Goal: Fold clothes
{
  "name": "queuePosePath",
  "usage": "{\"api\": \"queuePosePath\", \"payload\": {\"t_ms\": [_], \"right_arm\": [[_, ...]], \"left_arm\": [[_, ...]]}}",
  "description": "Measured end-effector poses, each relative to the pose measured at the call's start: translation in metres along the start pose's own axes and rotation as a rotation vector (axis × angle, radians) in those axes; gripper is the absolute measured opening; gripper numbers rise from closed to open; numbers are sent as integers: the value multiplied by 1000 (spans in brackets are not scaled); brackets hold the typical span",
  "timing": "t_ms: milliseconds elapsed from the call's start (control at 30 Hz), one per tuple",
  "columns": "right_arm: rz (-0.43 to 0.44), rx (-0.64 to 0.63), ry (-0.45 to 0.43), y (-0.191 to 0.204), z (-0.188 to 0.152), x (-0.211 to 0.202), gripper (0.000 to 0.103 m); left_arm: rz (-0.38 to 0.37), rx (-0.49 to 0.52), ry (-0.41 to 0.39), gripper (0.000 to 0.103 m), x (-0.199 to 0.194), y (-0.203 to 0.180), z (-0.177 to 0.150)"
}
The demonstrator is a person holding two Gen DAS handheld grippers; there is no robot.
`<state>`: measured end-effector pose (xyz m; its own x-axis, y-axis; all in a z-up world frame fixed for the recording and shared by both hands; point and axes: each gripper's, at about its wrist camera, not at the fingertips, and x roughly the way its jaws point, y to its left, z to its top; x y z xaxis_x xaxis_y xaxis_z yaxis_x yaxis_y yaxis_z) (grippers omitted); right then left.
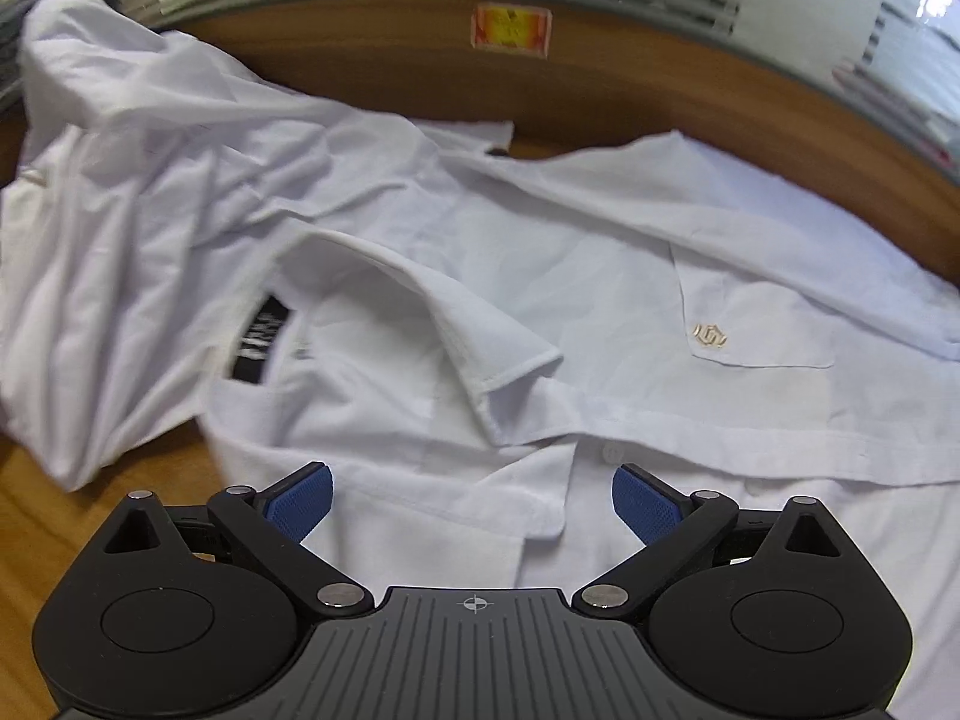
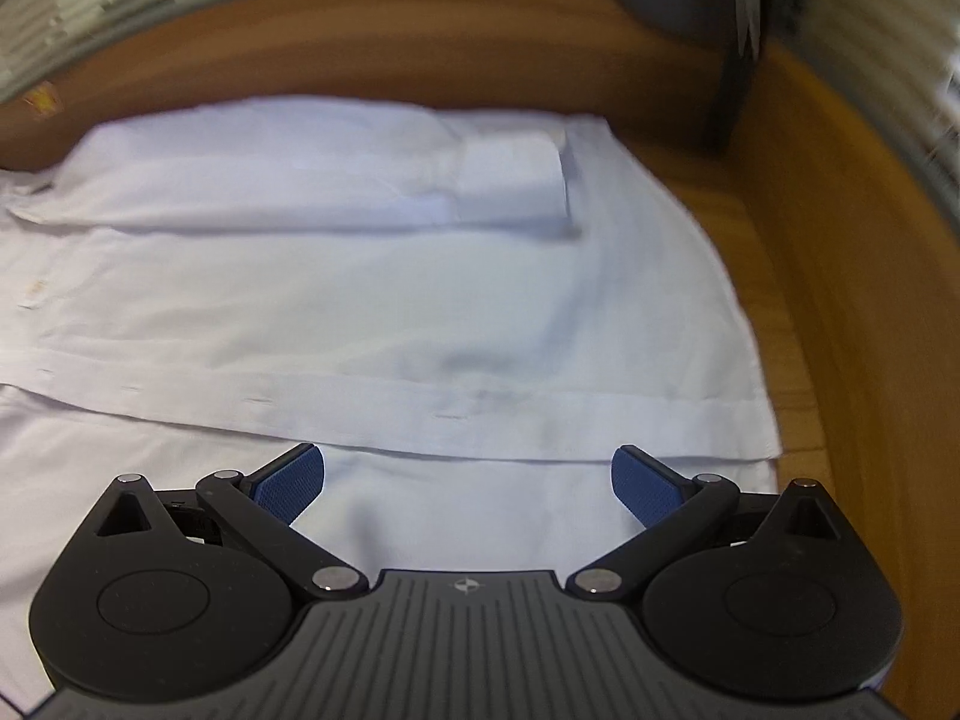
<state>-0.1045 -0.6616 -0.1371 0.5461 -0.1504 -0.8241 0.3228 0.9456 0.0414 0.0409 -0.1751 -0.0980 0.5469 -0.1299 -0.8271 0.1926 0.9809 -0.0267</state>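
At the bottom centre of the left wrist view, the left gripper (image 1: pixel 471 501) stood wide open, its blue pads (image 1: pixel 303 501) well apart and holding nothing, above the button placket (image 1: pixel 612 453) of the white shirt (image 1: pixel 540 276). The shirt lay front-up across the wooden table (image 1: pixel 390 72). Its collar (image 1: pixel 456 324) stood raised in mid-frame, with a black neck label (image 1: pixel 262 339) to its left; a chest pocket (image 1: pixel 756 312) bearing a small gold emblem (image 1: pixel 710 336) lay at the right. A sleeve (image 1: pixel 120 138) was bunched at the upper left, reaching the table's far edge. Bare wood showed at the lower left and in a band along the top, where an orange sticker (image 1: pixel 510 30) sat.

At the bottom centre of the right wrist view, the right gripper (image 2: pixel 468 486) was likewise spread wide and empty, over the lower shirt front. The placket (image 2: pixel 420 414) with its buttonholes crossed just beyond the pads (image 2: pixel 291 489). A folded sleeve with its cuff (image 2: pixel 510 180) lay across the top of the cloth. The hem (image 2: pixel 744 324) curved down the right, with open table (image 2: pixel 828 300) beside it. This view was blurred; the dark upright object (image 2: pixel 738 60) at the upper right could not be identified, and the shirt ran off the left edge.
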Motion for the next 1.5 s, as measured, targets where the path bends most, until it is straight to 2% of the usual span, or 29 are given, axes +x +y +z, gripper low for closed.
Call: {"api": "queuePosePath", "payload": {"t_ms": [267,367,633,700,833,967,1033,1167,1300,1433,1500], "right_arm": [[64,-24,-90,25,-31,-68,103],[83,-27,-106,37,-42,-90,103],[74,6,-155,87,-79,-146,103],[63,20,-171,105,-93,-161,103],[30,40,-201,146,-126,-188,103],[6,69,-210,186,-159,-207,103],[0,77,-211,205,-175,-215,103],[-3,74,-214,239,-201,-231,103],[-8,76,-215,262,-219,-249,103],[-21,90,-214,272,-232,-270,103],[-38,91,-211,275,-239,-282,103]], "left_arm": [[15,22,-35,100,-64,37,-41],[-2,34,-39,100,-82,49,-61],[-129,180,-47,100,-113,79,-116],[-165,230,-41,100,-116,86,-129],[-252,338,-27,90,-118,103,-153],[-330,449,-47,88,-124,119,-176],[-370,493,-49,83,-125,124,-187],[-444,546,-45,79,-122,130,-208],[-483,585,-23,73,-106,128,-232],[-449,624,-42,71,-86,119,-251],[-455,629,-52,69,-77,115,-256]]}}
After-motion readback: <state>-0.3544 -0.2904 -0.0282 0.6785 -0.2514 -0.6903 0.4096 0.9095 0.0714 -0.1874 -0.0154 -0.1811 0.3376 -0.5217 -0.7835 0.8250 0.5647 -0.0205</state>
